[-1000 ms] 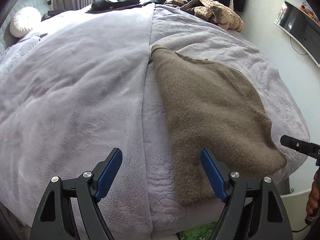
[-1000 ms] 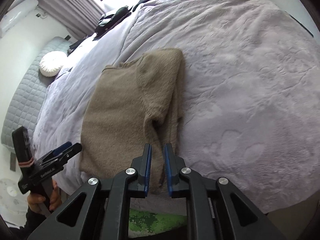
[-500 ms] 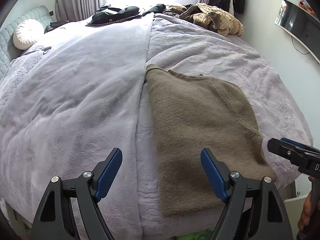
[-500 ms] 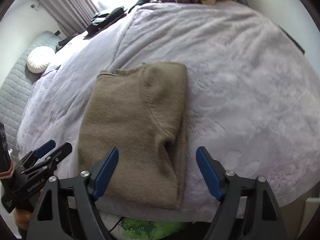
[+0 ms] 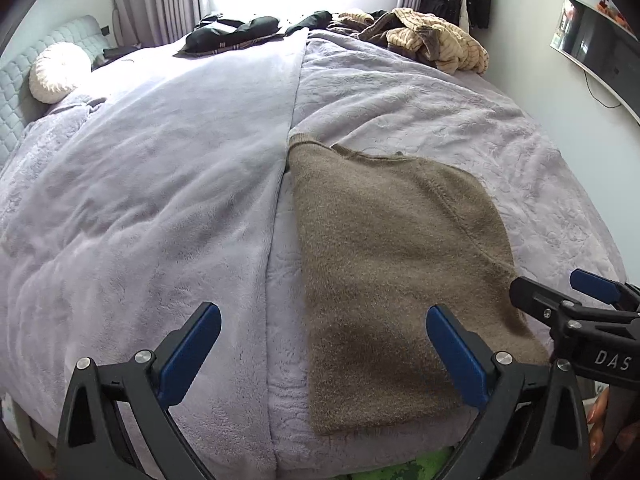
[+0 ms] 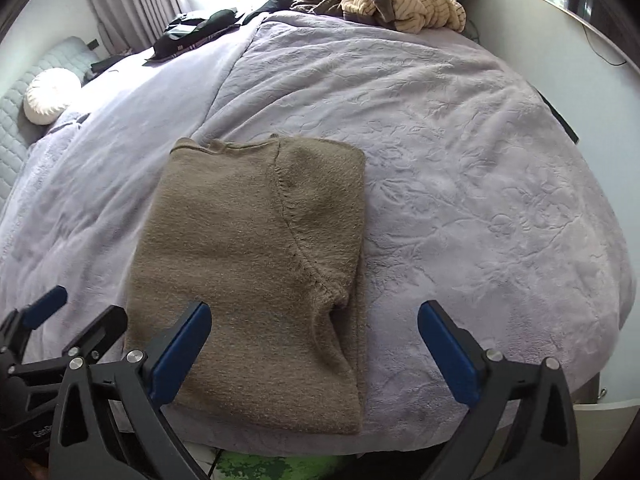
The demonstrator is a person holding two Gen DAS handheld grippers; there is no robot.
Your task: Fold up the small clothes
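Observation:
A brown knit sweater (image 5: 400, 260) (image 6: 248, 260) lies folded into a long rectangle on the lilac blanket (image 5: 160, 180) (image 6: 460, 160), near the bed's front edge. My left gripper (image 5: 322, 320) hovers above the sweater's near left edge. Its jaws are opening wide and nothing is pressed between them. My right gripper (image 6: 314, 312) hangs over the near right folded edge. Its jaws are opening too, with the cloth lying loose beneath the gap. Each gripper also shows in the other's view: the right gripper (image 5: 560, 292) at the right, the left gripper (image 6: 60, 312) at the lower left.
A heap of striped tan clothes (image 5: 436, 40) (image 6: 400, 4) sits at the far right of the bed, with dark garments (image 5: 236, 32) beside it. A round white cushion (image 5: 56, 72) lies far left. A screen (image 5: 596, 44) hangs on the right wall. Green flooring (image 6: 260, 468) shows below the bed edge.
The right gripper let go of the sweater's folded edge, opened wide and drew back. The left jaws spread wider. Both views now take in more of the bed.

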